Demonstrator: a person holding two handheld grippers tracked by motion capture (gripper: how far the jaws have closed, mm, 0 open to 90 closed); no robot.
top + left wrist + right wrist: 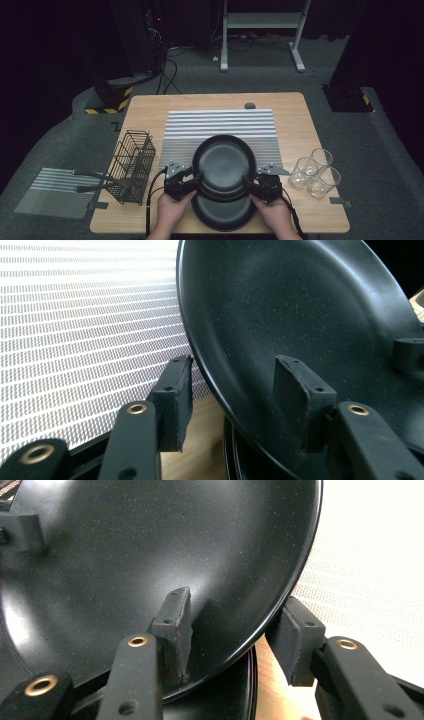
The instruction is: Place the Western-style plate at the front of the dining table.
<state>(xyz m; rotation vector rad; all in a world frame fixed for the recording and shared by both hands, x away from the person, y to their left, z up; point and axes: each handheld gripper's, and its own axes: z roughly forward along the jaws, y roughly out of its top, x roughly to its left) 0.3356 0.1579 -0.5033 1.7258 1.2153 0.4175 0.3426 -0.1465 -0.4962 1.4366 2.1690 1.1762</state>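
From the left, the left gripper [194, 179] reaches level toward the top plate [224, 161], its jaws straddling the rim with a gap, not pinching. That round, glossy black plate sits tilted over a second black plate [223, 214]. Right of it, the right gripper [250, 183] straddles the opposite rim; whether it pinches, I can't tell.

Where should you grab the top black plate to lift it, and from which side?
Grab the top black plate by its thin rim, one gripper on each side, one jaw inside the bowl and one under the edge. It is wide, round and has no handle, and it sits on another plate, so two opposite grips should keep it level.
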